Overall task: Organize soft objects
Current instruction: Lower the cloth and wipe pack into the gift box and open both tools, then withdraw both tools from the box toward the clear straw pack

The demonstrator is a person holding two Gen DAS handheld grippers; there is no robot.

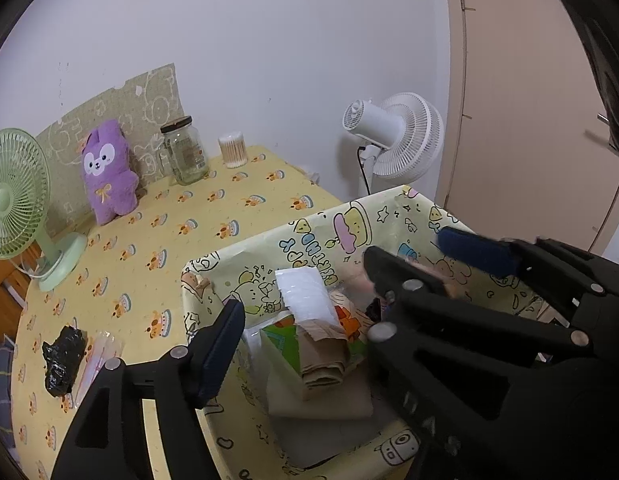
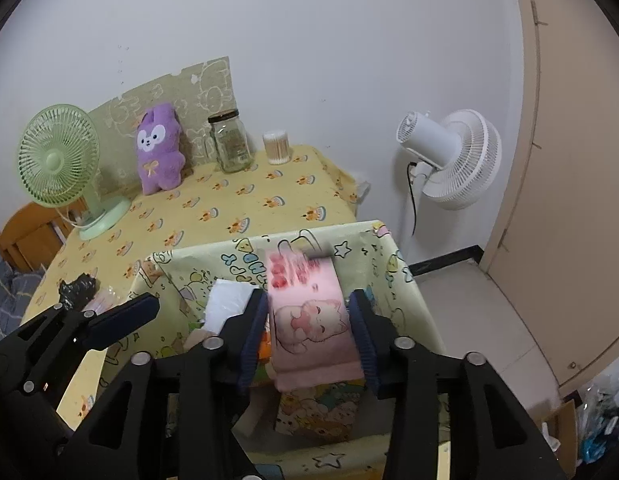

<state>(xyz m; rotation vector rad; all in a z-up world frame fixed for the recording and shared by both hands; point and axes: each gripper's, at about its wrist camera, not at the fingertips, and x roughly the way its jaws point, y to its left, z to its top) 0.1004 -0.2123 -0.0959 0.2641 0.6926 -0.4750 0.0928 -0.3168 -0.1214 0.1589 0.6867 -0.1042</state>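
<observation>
Right tongs (image 2: 309, 336) over patterned storage box (image 2: 373, 256), pink tissue pack (image 2: 309, 320) between pads; contact at right pad unclear, grip not determinable. Left tongs (image 1: 305, 308) released, empty, above box contents: white pack (image 1: 305, 292), brown folded cloth (image 1: 321, 356). Box at near right tabletop (image 1: 229, 208) edge; far left tabletop free up to purple plush (image 1: 107, 172).

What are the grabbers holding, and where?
The pink cat-print pack sits inside the right gripper, flanked on both sides, blurred, seemingly loose. The left gripper holds nothing.

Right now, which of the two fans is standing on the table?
The small green desk fan, at the left end of the yellow patterned tablecloth. The white fan stands on the floor beyond the table's right edge.
</observation>
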